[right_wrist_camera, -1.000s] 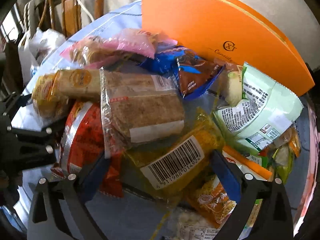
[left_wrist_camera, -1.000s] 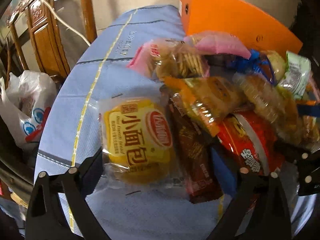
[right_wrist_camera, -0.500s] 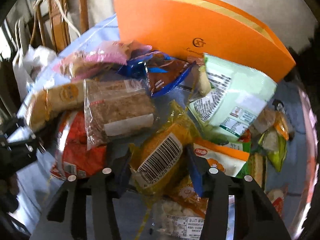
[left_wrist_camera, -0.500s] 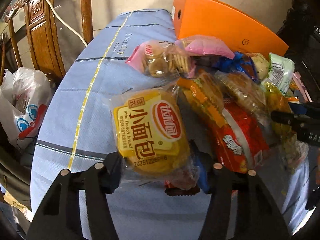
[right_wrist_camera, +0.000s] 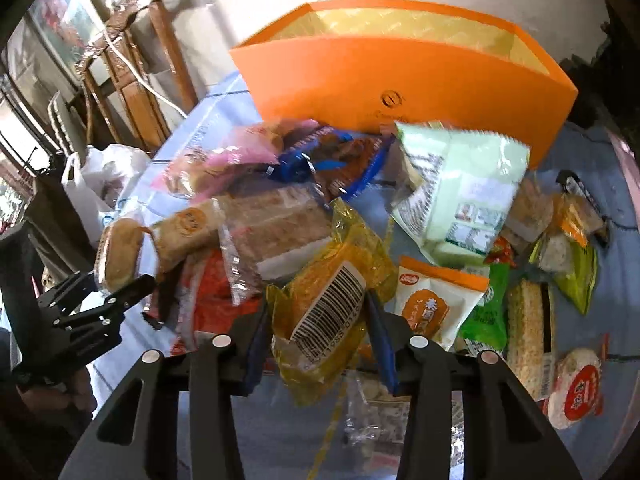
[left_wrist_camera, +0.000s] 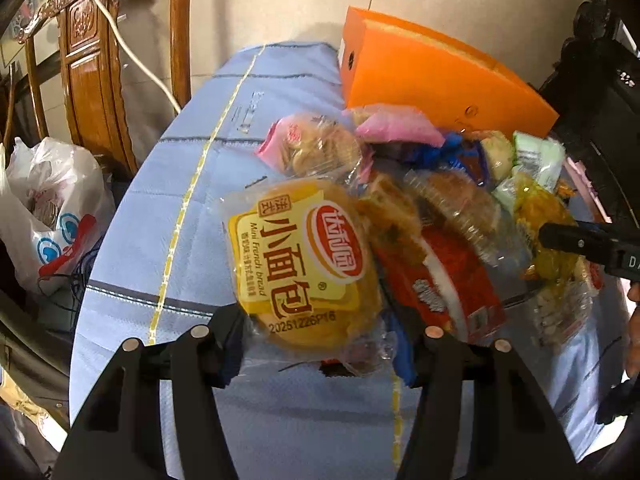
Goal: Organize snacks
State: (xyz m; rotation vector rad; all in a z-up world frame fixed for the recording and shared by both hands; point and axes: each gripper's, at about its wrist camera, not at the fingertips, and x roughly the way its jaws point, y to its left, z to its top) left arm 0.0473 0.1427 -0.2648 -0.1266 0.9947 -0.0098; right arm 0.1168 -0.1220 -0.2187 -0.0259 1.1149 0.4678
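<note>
My left gripper (left_wrist_camera: 316, 340) is shut on a yellow mini French bread packet (left_wrist_camera: 304, 264) and holds it a little above the blue tablecloth (left_wrist_camera: 168, 200), left of the snack pile. The jaws of my right gripper (right_wrist_camera: 318, 344) are closing, with a clear yellow packet bearing a barcode (right_wrist_camera: 328, 304) pinched between the pads and raised off the pile. An open orange box (right_wrist_camera: 400, 84) stands at the far side of the table, behind the snacks. In the left wrist view the orange box (left_wrist_camera: 432, 80) sits at the upper right.
Several loose snacks lie in a heap: a red packet (left_wrist_camera: 440, 280), a pale green bag (right_wrist_camera: 464, 196), pink and blue packets (right_wrist_camera: 336, 156), an orange-and-white pouch (right_wrist_camera: 432, 304). A wooden chair (left_wrist_camera: 92, 64) and a white plastic bag (left_wrist_camera: 48, 216) stand left of the table.
Both grippers went from wide apart to pinching a packet. The left lifted the bread packet off the cloth; the right raised the barcode packet, and the view pulled back from the pile.
</note>
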